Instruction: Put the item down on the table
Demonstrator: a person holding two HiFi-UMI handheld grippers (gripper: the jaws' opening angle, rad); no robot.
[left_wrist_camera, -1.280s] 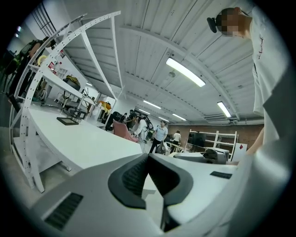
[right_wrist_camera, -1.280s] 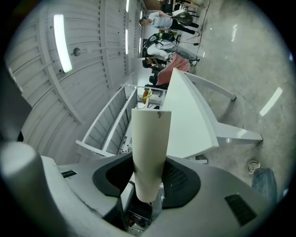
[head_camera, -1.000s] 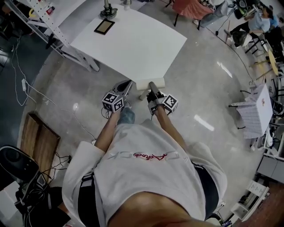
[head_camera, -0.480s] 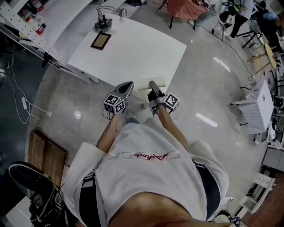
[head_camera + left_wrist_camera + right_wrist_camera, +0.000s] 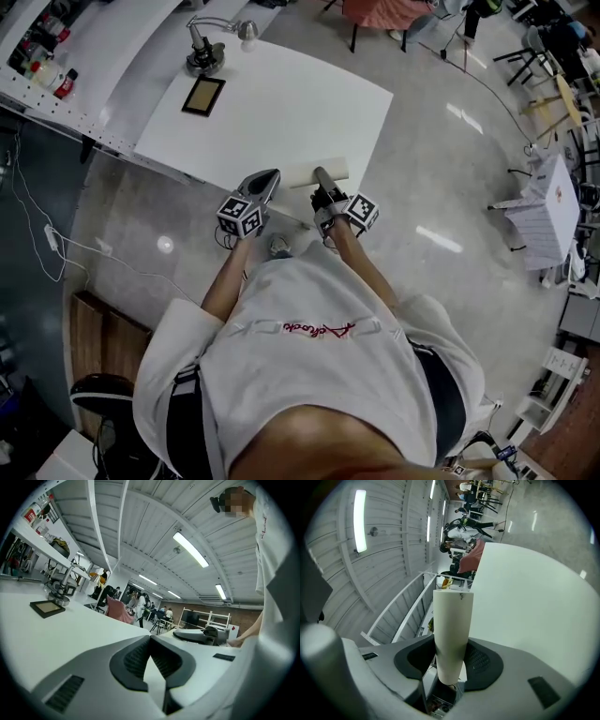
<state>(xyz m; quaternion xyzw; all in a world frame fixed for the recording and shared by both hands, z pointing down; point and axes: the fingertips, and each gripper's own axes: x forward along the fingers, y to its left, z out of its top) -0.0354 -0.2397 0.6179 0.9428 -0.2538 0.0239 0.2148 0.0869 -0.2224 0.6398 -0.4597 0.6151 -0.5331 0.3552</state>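
Starting at the upper left of the head view, one white table (image 5: 281, 103) carries one dark framed panel (image 5: 203, 96) lying flat. One lamp (image 5: 203, 58) stands just beyond it on a round base. Both sit well apart from the table's near edge. The left gripper view shows the same pair at its left, the panel (image 5: 47, 608) in front of the lamp (image 5: 60, 592).

Lower, just left of the middle, the left gripper (image 5: 267, 180) reaches over the table's near edge. In its own view the left gripper (image 5: 150, 641) has its jaw tips pressed together with nothing between them, and the bare tabletop (image 5: 56, 634) spreads beneath.

Right of it lies the single task item, one cream tube (image 5: 302, 175). It sits at the table's near edge in the middle of the head view. Its long axis runs nearly level across the frame, one end towards the left gripper and the other poking out to the right.

The right gripper (image 5: 322, 178) is clamped on this tube. In the right gripper view the tube (image 5: 452, 630) rises straight up the middle of the frame from between the jaws of the right gripper (image 5: 449, 660). Both pads press its sides, its upper end points at the top of the frame, and the table (image 5: 525, 597) fills the right. Whether the tube touches the tabletop cannot be told.
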